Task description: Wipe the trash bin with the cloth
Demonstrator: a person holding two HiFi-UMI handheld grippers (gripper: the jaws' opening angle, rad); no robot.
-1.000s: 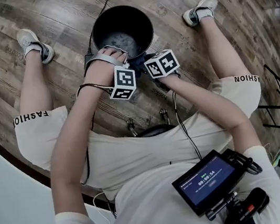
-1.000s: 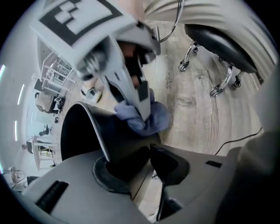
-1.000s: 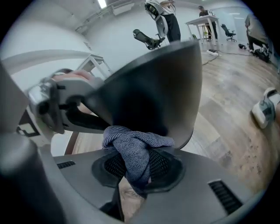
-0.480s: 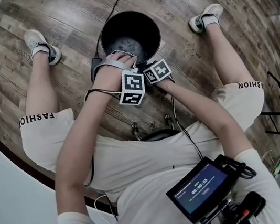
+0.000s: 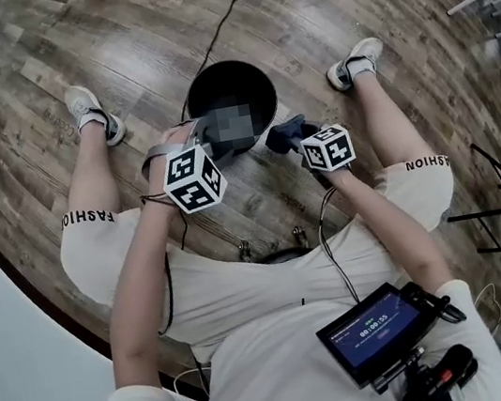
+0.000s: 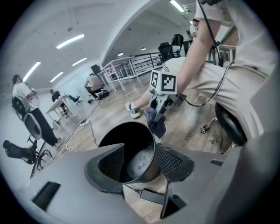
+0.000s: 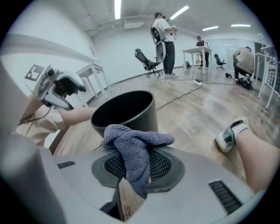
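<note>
The black trash bin stands upright on the wood floor between the person's feet. My left gripper hovers over its near rim. Its jaws have just been opening and now stand wide. In the left gripper view the bin shows in the gap of the left gripper, and the pads do not touch it. My right gripper is just right of the bin, shut on a grey-blue cloth. That cloth hangs bunched between the pads of the right gripper, with the bin behind it.
A black power adapter with its cable lies on the floor against the bin. The person's shoes flank the bin, and a stool base sits near the person. Tables, chairs and people are far behind.
My left gripper has lifted off the bin's near rim and rolled. The right gripper has carried the cloth up and to the right, away from the left one.
</note>
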